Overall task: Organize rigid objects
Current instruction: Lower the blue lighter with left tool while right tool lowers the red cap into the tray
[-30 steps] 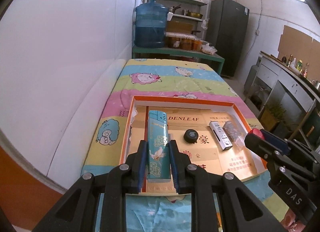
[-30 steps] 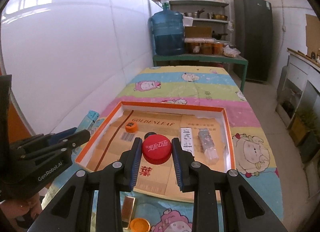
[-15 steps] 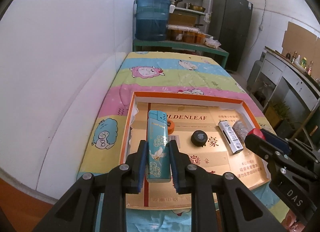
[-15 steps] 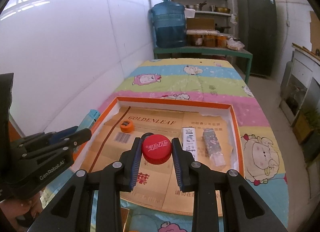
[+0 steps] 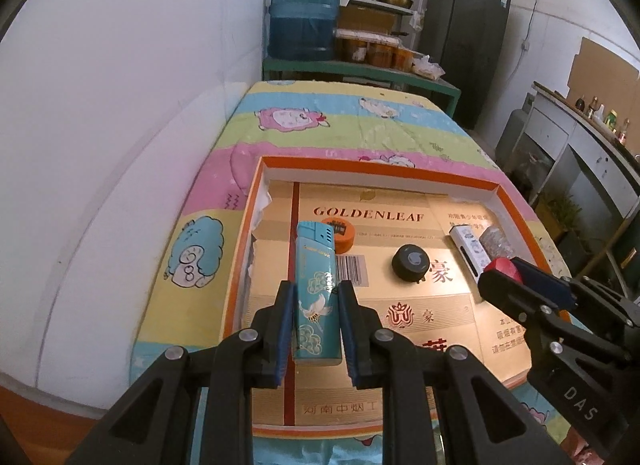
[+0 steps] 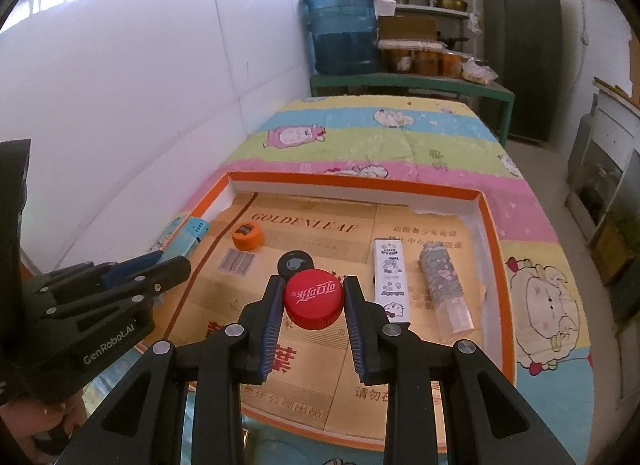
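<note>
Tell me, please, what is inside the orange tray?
Inside the orange tray lie a small orange disc, a black cap, a white box and a clear bottle. The red cap partly covers the black one.

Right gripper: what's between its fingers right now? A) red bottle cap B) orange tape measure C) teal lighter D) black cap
A: the right gripper is shut on the red bottle cap, held over the orange tray; the black cap lies on the tray floor just beyond it.
</note>
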A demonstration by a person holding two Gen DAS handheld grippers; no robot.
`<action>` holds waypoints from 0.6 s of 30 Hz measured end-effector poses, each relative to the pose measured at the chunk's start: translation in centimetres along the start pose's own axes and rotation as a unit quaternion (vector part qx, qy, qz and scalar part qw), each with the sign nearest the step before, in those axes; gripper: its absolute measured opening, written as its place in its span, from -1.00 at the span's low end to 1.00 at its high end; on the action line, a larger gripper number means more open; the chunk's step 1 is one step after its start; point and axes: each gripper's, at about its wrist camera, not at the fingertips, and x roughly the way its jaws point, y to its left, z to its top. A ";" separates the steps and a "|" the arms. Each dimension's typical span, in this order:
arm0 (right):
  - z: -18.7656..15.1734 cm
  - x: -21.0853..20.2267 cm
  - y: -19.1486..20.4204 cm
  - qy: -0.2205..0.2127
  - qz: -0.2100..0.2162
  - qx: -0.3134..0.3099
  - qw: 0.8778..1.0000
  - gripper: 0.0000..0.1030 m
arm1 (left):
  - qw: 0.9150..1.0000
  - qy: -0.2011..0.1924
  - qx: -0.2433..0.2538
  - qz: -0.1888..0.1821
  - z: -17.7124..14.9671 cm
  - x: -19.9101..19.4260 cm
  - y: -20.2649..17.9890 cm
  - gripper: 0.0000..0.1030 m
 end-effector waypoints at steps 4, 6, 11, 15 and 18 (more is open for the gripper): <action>-0.2 1.2 -0.1 0.011 0.002 -0.001 1.000 -0.41 | 1.000 0.007 0.001 -0.002 -0.1 0.7 0.0 -0.57; -0.2 1.7 0.0 0.016 0.002 -0.002 1.000 -0.41 | 1.000 0.012 0.002 -0.003 -0.2 1.1 0.0 -0.57; -0.4 2.8 -0.2 0.028 0.003 -0.003 1.000 -0.41 | 1.000 0.021 0.005 -0.001 -0.3 1.9 -0.1 -0.57; -0.6 3.6 -0.3 0.037 0.005 -0.004 0.999 -0.41 | 1.000 0.029 0.006 0.001 -0.4 2.5 -0.2 -0.57; -0.7 4.0 -0.2 0.043 0.007 -0.007 0.999 -0.41 | 0.999 0.035 0.004 0.000 -0.5 2.9 -0.1 -0.57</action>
